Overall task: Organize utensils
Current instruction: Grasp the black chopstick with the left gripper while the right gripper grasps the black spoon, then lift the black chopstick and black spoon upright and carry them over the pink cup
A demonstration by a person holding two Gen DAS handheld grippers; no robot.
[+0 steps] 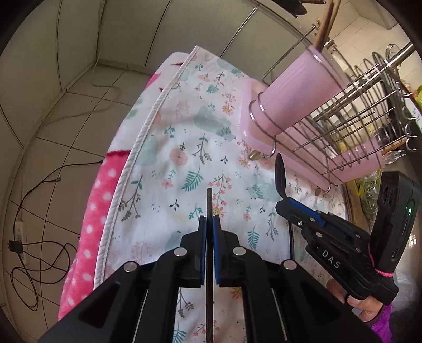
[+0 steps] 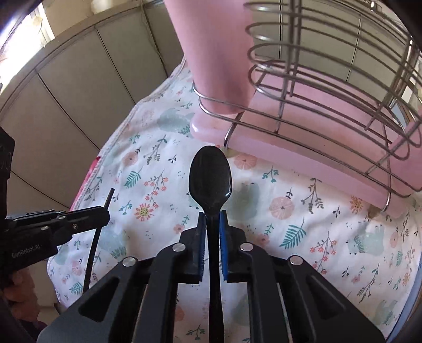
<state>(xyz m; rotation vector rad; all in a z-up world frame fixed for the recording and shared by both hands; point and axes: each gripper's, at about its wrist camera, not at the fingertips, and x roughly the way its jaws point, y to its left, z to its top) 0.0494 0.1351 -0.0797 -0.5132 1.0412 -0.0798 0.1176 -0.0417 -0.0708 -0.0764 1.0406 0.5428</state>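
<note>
My left gripper (image 1: 209, 220) is shut on a thin black utensil handle (image 1: 209, 203), held edge-on above the floral cloth; it also shows at the left of the right wrist view (image 2: 106, 204). My right gripper (image 2: 211, 219) is shut on a black plastic spoon (image 2: 211, 179), bowl forward, close in front of the rack's pink tray. In the left wrist view the right gripper (image 1: 286, 196) holds the spoon (image 1: 280, 175) upright beside the rack. A pink utensil cup (image 1: 298, 89) sits in the rack's wire ring and holds wooden sticks (image 1: 325, 23).
A wire dish rack (image 2: 329, 87) on a pink tray (image 2: 303, 158) stands on the floral cloth (image 1: 184, 147). A pink dotted blanket (image 1: 92, 224) lies under the cloth's left edge. Cables and a power strip (image 1: 18, 237) lie on the tiled floor.
</note>
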